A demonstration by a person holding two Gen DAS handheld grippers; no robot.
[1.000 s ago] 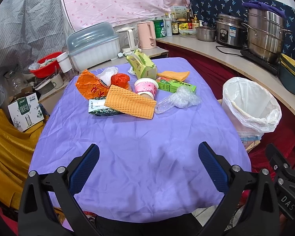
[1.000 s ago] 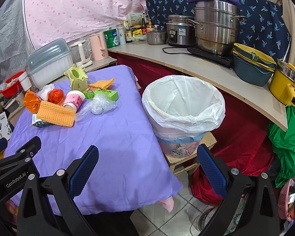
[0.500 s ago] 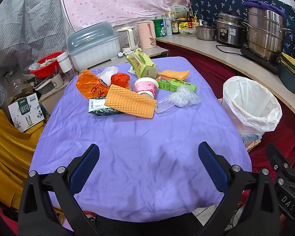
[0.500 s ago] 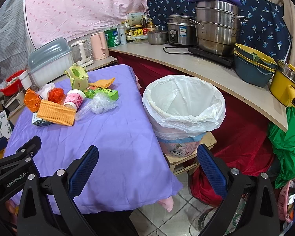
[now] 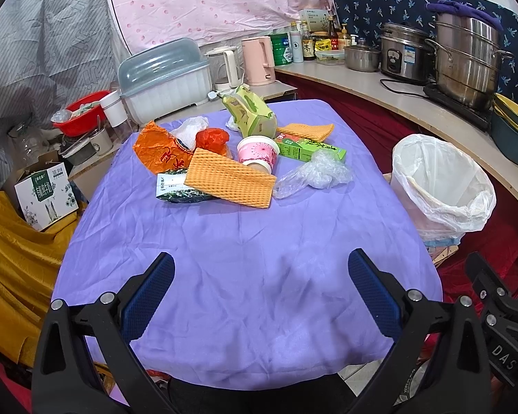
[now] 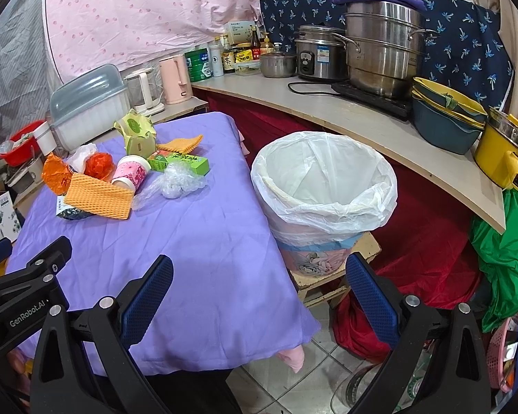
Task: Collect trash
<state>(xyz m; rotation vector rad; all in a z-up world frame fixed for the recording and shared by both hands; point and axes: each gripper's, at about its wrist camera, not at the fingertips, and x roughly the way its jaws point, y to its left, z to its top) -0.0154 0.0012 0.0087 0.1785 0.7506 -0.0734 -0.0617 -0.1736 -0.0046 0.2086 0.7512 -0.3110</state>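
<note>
Trash lies in a pile at the far end of the purple-clothed table (image 5: 245, 258): an orange foam sheet (image 5: 229, 181), a pink paper cup (image 5: 257, 153) on its side, a clear plastic bag (image 5: 314, 174), a green box (image 5: 310, 150), an orange wrapper (image 5: 159, 151) and a green carton (image 5: 250, 114). A bin lined with a white bag (image 6: 324, 186) stands right of the table. My left gripper (image 5: 260, 293) is open and empty over the table's near end. My right gripper (image 6: 259, 296) is open and empty above the table's near right corner, short of the bin.
A curved counter (image 6: 362, 124) behind the bin carries steel pots, a rice cooker and bowls. A dish box with a grey lid (image 5: 165, 79), kettles and a red basin stand beyond the table. Yellow cloth (image 5: 13, 241) lies at the left, green cloth (image 6: 511, 241) at the right.
Both views have shifted very slightly; the grippers stay open and empty. Nothing on the table has moved.
</note>
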